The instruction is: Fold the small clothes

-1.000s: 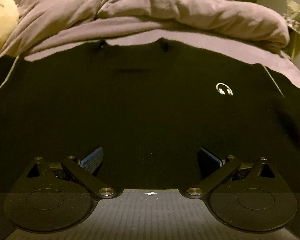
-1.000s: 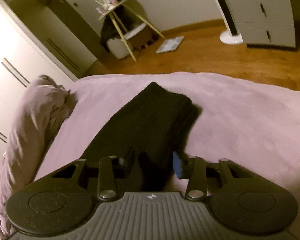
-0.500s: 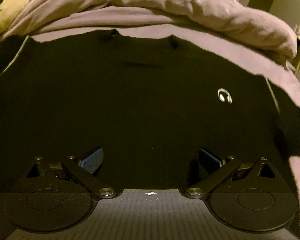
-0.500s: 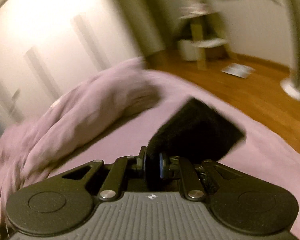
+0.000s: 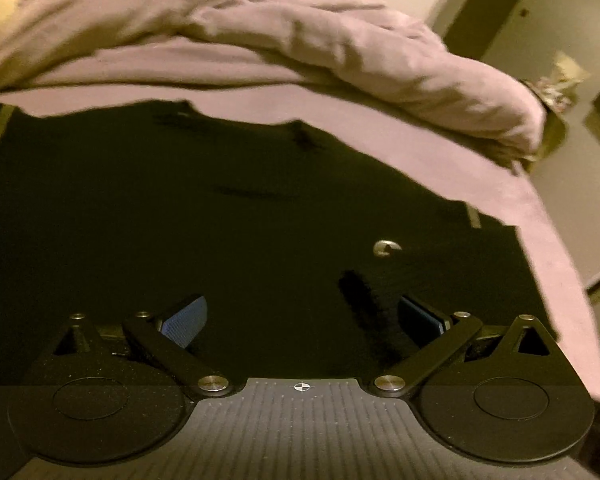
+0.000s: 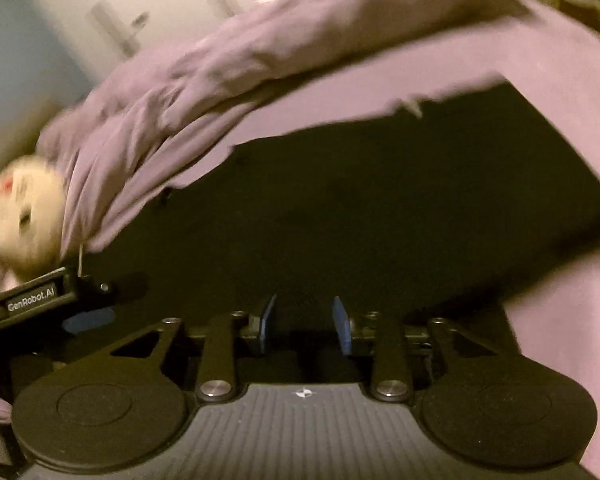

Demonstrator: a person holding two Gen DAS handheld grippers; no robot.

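A black sweater with a small white headphone logo lies flat on the purple bedsheet. My left gripper hovers over its lower half, open wide with nothing between the blue pads. In the right wrist view the sweater fills the middle, its right side ending in a straight edge. My right gripper sits low over the cloth and its jaws are opening; the pads stand apart and press on nothing. The left gripper's body shows at the left edge.
A bunched purple duvet lies along the bed beyond the sweater's collar. A pale plush toy rests at the duvet's end. White wardrobe doors stand behind. A small side table is off the bed's right corner.
The right gripper, shut on the black sleeve, swung left across the bed to over the sweater's body, and its pads have parted. The left gripper rose and tilted, staying open.
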